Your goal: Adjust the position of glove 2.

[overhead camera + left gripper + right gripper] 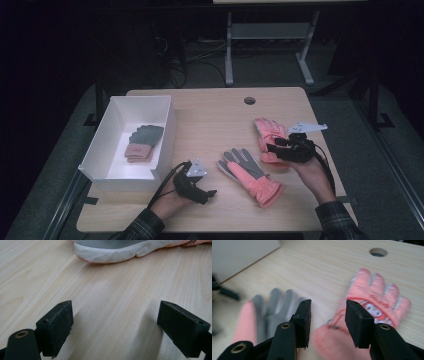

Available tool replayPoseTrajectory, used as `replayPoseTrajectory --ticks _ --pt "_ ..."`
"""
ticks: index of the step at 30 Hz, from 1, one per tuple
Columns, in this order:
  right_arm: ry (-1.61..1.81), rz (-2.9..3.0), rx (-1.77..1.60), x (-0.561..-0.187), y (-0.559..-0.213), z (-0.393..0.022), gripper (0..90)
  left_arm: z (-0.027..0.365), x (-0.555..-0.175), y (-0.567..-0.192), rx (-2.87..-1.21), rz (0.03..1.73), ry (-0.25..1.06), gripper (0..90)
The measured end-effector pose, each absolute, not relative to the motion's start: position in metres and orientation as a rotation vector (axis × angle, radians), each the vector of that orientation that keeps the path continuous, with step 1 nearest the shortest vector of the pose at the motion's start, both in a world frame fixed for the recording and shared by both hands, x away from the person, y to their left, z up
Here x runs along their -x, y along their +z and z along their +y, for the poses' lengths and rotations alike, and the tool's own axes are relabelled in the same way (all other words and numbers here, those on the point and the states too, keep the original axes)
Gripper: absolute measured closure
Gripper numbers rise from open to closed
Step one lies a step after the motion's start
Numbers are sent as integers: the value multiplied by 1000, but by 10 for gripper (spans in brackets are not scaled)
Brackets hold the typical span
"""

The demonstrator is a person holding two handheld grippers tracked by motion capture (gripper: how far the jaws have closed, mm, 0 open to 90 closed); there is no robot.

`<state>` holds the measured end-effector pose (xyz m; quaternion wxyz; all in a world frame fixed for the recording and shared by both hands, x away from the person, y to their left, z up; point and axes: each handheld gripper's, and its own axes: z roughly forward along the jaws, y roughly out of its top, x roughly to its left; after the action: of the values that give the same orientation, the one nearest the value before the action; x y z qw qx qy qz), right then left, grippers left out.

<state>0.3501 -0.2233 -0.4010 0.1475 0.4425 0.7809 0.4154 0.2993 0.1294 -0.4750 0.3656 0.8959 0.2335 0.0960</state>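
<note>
We see left hand-held gripper [212,192] released, resting on counter [210,120], grey-palm glove [250,175] just right of it. Our right hand-held gripper [270,148] released, jaws partway apart over pink glove [270,135], nothing pinched; glove's long axis runs away from us. Far left, white box [167,135] holds small glove [142,142].

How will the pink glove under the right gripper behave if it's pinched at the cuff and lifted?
The pink glove looks padded and soft, so it would probably droop. Its puffy fabric likely compresses between the pads. Lying flat on the table, it shouldn't roll.
</note>
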Motion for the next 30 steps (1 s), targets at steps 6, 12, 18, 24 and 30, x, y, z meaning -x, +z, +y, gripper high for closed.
replayPoseTrajectory --ticks 6,12,18,24,30 --pt "1145 2240 -1392 -382 -421 -228 537 129 -299 -476 -2294 606 243 126" --pt "1113 2194 -1489 -399 -437 -227 516 129 -300 -476 -2293 606 244 125" --pt "1011 2227 -1495 -406 -453 -219 566 129 -299 -476 -2291 607 244 125" --pt "994 2256 -1514 -409 -458 -222 736 129 -299 -476 -2290 606 245 126" --pt "1020 2281 -1477 -408 -455 -225 864 129 -300 -476 -2293 603 244 125"
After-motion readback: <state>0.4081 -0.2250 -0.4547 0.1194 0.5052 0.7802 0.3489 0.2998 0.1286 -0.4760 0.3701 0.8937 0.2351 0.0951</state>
